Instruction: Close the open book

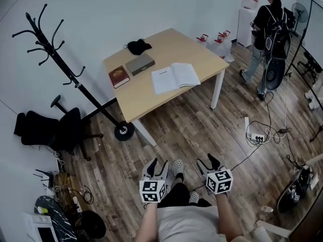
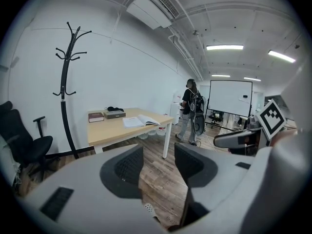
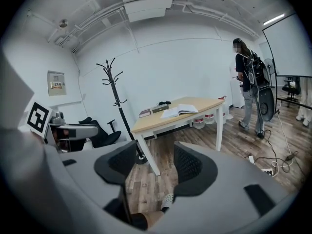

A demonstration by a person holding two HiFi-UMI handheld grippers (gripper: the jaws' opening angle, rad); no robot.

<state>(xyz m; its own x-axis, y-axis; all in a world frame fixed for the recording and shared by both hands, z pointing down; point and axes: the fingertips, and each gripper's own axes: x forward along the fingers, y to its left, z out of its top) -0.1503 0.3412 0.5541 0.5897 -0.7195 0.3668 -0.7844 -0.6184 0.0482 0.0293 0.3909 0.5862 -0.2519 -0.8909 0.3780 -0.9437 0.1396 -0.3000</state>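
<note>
Book first: the open book (image 1: 175,77) lies spread flat on the light wooden table (image 1: 151,100), at twelve o'clock from where I hold the rig and well apart from both grippers. From the open book, a closed grey book (image 1: 140,63) sits at ten o'clock. A closed red-brown book (image 1: 118,76) lies at nine o'clock, just beside the grey one. A bundle of black cloth (image 1: 139,46) lies further off at eleven o'clock, near the table's far edge.

My left gripper (image 1: 158,164) hangs over the wooden floor (image 1: 192,130) at seven o'clock in the head view, its jaws spread wide with only floor showing between them. My right gripper (image 1: 207,161) sits near it at five o'clock, jaws likewise apart and gripping nothing.

A black coat rack (image 1: 65,64) stands at nine o'clock of the table, with an office chair (image 1: 50,127) at eight o'clock. A person (image 1: 267,29) stands at two o'clock, beyond the table.
</note>
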